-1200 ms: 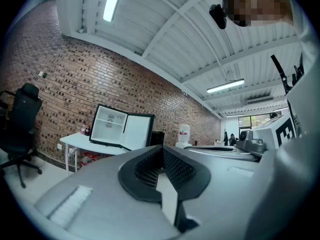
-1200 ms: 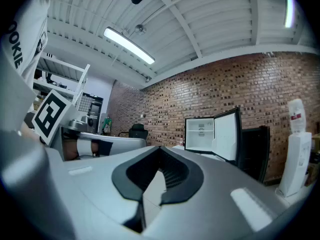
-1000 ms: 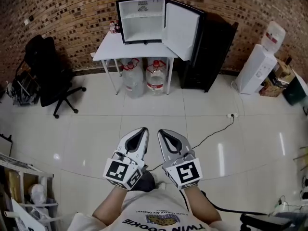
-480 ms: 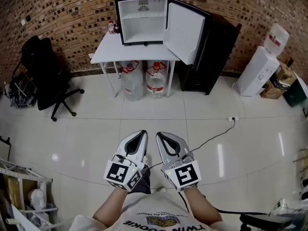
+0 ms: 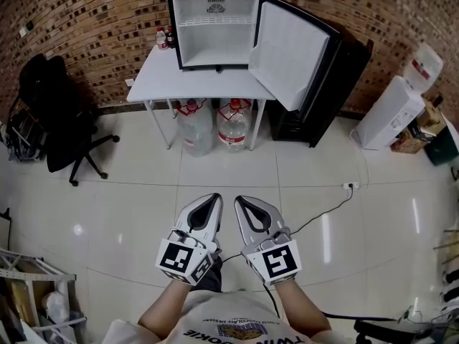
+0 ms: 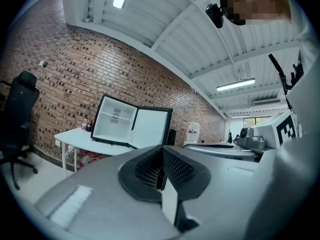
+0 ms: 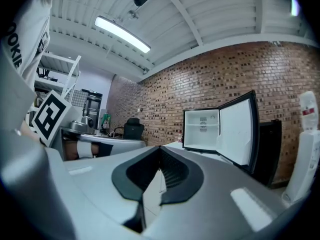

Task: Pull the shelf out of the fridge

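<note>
A small black fridge [image 5: 215, 27] with a white inside stands on a white table [image 5: 193, 77] against the brick wall, its door [image 5: 290, 56] swung open to the right. A thin white shelf [image 5: 217, 21] sits across the upper part of its inside. The fridge also shows far off in the left gripper view [image 6: 116, 124] and the right gripper view [image 7: 202, 129]. My left gripper [image 5: 213, 198] and right gripper [image 5: 240, 201] are side by side low in the head view, well short of the table. Both are shut and hold nothing.
Two large water bottles [image 5: 215, 124] stand under the table. A black office chair [image 5: 61, 113] is at the left, a black cabinet [image 5: 337, 84] right of the fridge door, a white water dispenser [image 5: 398, 106] further right. A cable [image 5: 315, 210] crosses the tiled floor. Small bottles [image 5: 163, 39] stand by the fridge.
The fridge, table and chair have grown and shifted in the head view as I came nearer. Both grippers stayed shut, side by side before me.
</note>
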The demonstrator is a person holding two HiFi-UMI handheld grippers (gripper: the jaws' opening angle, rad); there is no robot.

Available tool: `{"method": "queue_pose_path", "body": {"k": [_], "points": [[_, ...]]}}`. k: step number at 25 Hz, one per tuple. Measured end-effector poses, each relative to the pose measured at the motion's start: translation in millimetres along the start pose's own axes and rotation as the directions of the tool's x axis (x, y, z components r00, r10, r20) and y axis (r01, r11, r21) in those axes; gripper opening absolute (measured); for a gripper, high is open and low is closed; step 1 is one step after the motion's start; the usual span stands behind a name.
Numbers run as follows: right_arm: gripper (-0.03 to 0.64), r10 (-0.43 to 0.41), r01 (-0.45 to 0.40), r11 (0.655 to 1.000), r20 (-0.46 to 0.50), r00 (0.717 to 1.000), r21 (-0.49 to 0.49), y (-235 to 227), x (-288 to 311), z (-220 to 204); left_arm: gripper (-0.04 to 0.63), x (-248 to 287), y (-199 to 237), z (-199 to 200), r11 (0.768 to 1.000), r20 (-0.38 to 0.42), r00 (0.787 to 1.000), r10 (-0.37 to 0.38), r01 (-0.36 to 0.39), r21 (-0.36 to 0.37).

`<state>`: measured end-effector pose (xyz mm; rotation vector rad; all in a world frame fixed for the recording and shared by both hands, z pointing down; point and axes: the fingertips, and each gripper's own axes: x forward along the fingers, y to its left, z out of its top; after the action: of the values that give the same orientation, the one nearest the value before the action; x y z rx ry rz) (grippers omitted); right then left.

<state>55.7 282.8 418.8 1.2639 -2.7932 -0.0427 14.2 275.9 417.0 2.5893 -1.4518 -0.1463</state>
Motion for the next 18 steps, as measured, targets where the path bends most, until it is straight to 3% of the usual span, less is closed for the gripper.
{"method": "queue_pose_path", "body": {"k": [18], "points": [[0.005,-0.048,0.049,0.999,-0.023,0.999,0.009,-57.1,168.9,24.0,0.002,106.4,133.8,42.7,0.999,0.018,0.998,-0.055,0.055,-0.003]]}}
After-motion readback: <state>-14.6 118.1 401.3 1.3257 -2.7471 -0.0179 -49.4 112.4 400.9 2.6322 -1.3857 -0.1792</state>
